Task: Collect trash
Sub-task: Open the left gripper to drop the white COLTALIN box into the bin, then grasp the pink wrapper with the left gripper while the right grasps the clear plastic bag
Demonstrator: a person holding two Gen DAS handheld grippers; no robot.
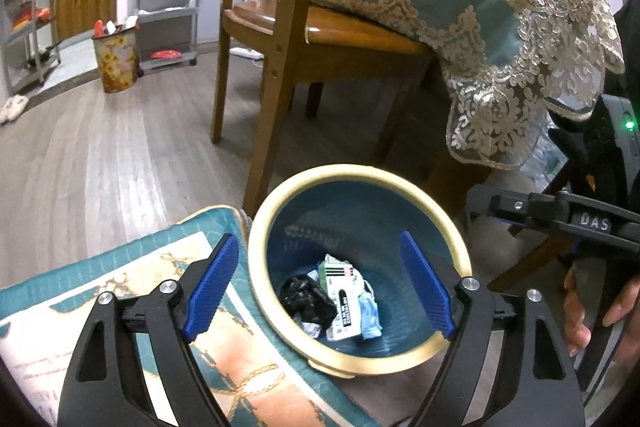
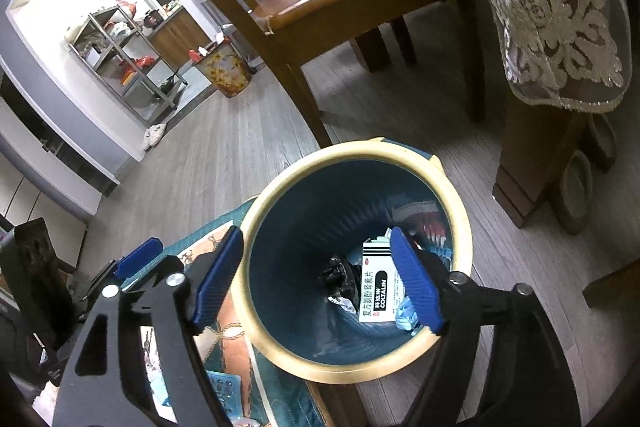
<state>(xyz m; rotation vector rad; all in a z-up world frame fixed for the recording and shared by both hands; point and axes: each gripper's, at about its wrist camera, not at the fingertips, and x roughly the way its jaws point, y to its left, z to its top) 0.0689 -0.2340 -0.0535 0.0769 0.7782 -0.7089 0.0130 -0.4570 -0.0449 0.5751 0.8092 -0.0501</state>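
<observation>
A round blue bin with a cream rim [image 1: 460, 239] [image 2: 256, 323] stands on the floor beside a cushion. In its bottom lie a white medicine box [image 1: 346, 301] [image 2: 376, 291], a crumpled black bag [image 1: 306, 297] [image 2: 340, 275] and a pale blue face mask [image 1: 370, 315] [image 2: 406, 315]. My left gripper [image 1: 320, 295] hangs open over the bin's mouth with nothing between its blue pads. My right gripper [image 2: 320, 281] is also open above the bin, empty; in the left wrist view its black body [image 1: 576, 223] shows at the right, held by a hand [image 1: 580, 311].
A patterned teal and orange cushion [image 1: 132, 303] [image 2: 224, 347] lies left of the bin. A wooden chair [image 1: 276, 39] [image 2: 320, 7] and a table with a lace-edged teal cloth [image 1: 500, 27] [image 2: 568, 27] stand behind. A second, flowered bin [image 1: 116, 61] [image 2: 226, 71] sits far back.
</observation>
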